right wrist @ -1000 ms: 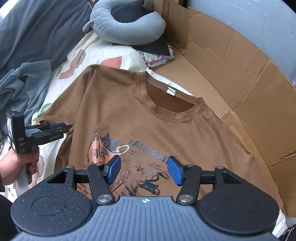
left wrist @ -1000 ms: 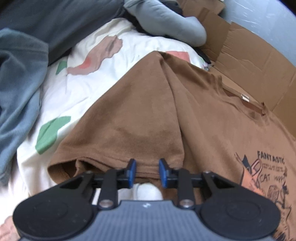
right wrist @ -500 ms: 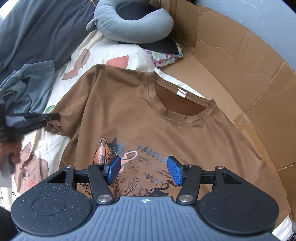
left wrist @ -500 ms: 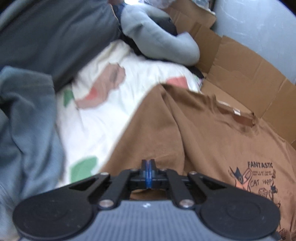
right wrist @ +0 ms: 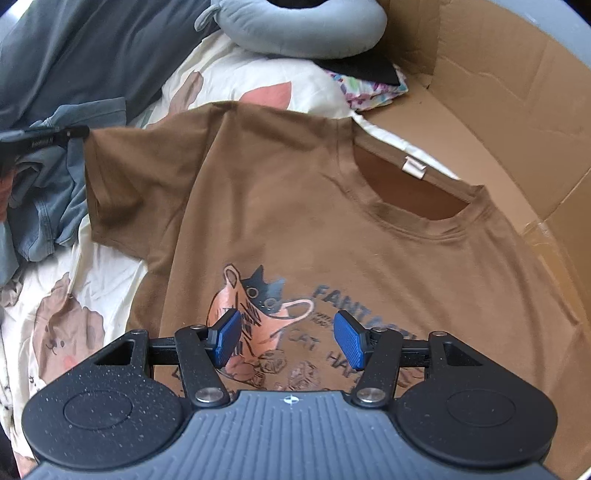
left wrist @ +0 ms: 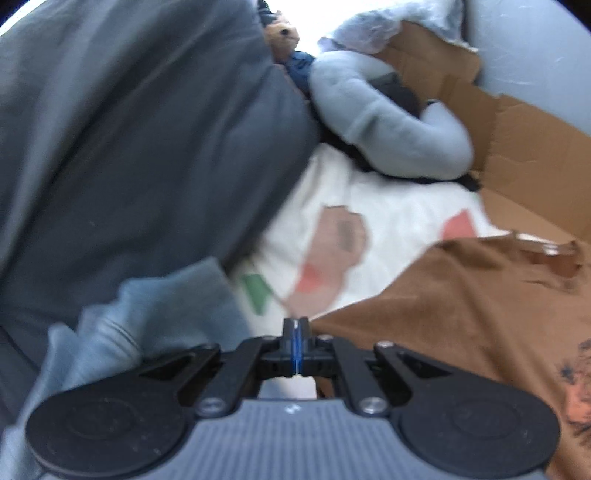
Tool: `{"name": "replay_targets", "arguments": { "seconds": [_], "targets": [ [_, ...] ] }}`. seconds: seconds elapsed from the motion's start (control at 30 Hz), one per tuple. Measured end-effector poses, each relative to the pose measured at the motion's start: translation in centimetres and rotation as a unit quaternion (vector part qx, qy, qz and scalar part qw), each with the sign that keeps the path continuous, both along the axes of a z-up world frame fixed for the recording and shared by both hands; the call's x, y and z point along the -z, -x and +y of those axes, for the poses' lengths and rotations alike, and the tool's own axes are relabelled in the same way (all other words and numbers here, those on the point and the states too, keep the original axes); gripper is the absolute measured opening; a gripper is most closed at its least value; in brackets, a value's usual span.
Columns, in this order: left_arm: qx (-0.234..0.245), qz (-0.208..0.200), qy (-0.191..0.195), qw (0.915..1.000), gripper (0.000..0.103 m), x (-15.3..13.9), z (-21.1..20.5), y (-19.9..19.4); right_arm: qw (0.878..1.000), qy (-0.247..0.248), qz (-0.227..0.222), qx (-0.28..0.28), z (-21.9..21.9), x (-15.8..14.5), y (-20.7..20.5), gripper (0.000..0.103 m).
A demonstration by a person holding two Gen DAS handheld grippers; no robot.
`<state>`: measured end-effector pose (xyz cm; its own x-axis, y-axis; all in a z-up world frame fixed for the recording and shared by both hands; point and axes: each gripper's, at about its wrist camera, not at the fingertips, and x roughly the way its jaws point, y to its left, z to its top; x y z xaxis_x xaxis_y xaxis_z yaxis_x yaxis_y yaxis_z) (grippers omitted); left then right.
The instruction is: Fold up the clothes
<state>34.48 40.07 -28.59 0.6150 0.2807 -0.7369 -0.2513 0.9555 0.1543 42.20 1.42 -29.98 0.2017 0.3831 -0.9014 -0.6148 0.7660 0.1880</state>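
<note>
A brown T-shirt (right wrist: 314, 221) with a cat print lies face up on the bed, collar toward the cardboard. My left gripper (left wrist: 295, 339) is shut on the hem of the shirt's left sleeve (right wrist: 122, 177). In the right wrist view the left gripper (right wrist: 81, 131) holds that sleeve corner lifted and stretched out to the left. In the blurred left wrist view the brown cloth (left wrist: 461, 314) runs off to the right from the closed tips. My right gripper (right wrist: 286, 332) hangs open just above the chest print (right wrist: 258, 295), with nothing between its blue pads (right wrist: 227, 338).
A blue-grey garment (right wrist: 44, 192) lies crumpled left of the sleeve, under the left gripper. A dark grey blanket (right wrist: 92, 55) and a grey neck pillow (right wrist: 295, 26) sit at the bed's far end. Cardboard box walls (right wrist: 498, 74) rise along the right. The patterned sheet (right wrist: 66, 332) shows at the near left.
The left jaws closed on the sleeve hem, then rose and drew the sleeve out to the left. The right gripper sank closer to the print, still open.
</note>
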Motion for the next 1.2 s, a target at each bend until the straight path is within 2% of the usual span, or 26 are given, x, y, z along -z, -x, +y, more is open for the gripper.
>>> {"name": "replay_targets", "arguments": {
  "seconds": [0.23,0.4,0.5,0.63,0.77,0.83,0.93,1.03,1.1,1.2],
  "targets": [
    [-0.007,0.032,-0.033,0.9989,0.0,1.8,2.2,-2.3,1.0,-0.009,0.004,-0.003,1.5,2.4,-0.1,0.062],
    [-0.039,0.049,-0.041,0.9972,0.0,2.7,4.1,-3.0,1.0,-0.008,0.004,-0.006,1.6,3.0,0.2,0.062],
    [-0.041,0.048,-0.028,0.9976,0.0,2.8,4.7,-3.1,1.0,-0.007,0.003,-0.004,1.6,3.0,0.2,0.062],
    [-0.047,0.043,0.018,0.9978,0.0,2.5,4.5,-2.7,1.0,-0.009,-0.002,-0.001,1.7,2.8,-0.2,0.062],
    [-0.041,0.046,0.051,0.9968,0.015,3.2,4.0,-2.3,1.0,-0.008,0.0,0.001,2.0,2.8,-0.4,0.062],
    [-0.03,0.049,0.055,0.9968,0.032,3.9,3.7,-2.5,1.0,-0.007,-0.002,-0.003,2.1,2.9,-0.4,0.062],
    [-0.02,0.069,0.03,0.997,0.032,5.5,3.3,-3.2,1.0,-0.006,-0.002,-0.006,2.5,3.0,-0.4,0.062],
    [-0.024,0.075,0.027,0.9965,0.032,6.9,3.5,-3.6,1.0,-0.005,-0.003,-0.01,2.8,3.1,-0.4,0.062],
    [-0.012,0.083,0.024,0.9962,0.032,7.7,3.3,-3.8,1.0,-0.005,-0.003,-0.013,3.0,3.2,-0.2,0.062],
    [0.018,0.096,-0.006,0.9952,0.035,8.7,2.4,-3.8,1.0,-0.003,-0.002,-0.02,3.2,3.4,0.1,0.062]
  ]
}}
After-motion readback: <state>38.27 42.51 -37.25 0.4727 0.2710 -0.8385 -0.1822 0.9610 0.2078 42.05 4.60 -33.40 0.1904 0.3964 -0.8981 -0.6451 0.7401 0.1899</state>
